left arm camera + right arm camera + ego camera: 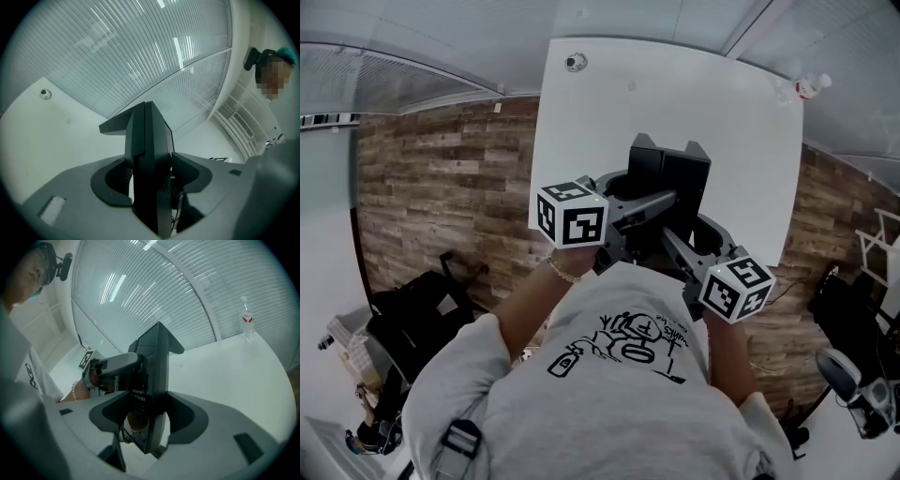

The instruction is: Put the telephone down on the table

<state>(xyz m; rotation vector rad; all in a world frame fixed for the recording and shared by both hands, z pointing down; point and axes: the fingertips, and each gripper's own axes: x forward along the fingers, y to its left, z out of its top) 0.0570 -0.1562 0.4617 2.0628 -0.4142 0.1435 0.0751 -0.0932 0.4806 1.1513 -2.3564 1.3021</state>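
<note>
Two grips carry the load: the left gripper (151, 174) and the right gripper (151, 416) each have their jaws clamped on the telephone (668, 183). It is a black, slab-like set held upright and seen edge-on, with one gripper on either side. It hangs over the near half of the white table (675, 94), close to the near edge and roughly midway along it. No view shows whether its base is touching the surface; it looks to be held just clear.

The main risk lies in the shared hold. If one gripper sinks faster than the other, the set would tilt between the jaws and could twist out of one pair. If either pair lets go before the base is fully down, the other would be left holding a heavy thing by one side, and it would likely swing or drop.

Standing on so narrow a base, the telephone may also topple once freed. What looks like a thin cord (123, 434) hangs below it, and this could be trapped underneath and leave it rocking. Setting it too close to the near edge would risk an overhang.

Farther off, the water bottle (811, 86) at the far right corner and a small round thing (575, 63) at the far left corner stand well apart and pose little danger.
</note>
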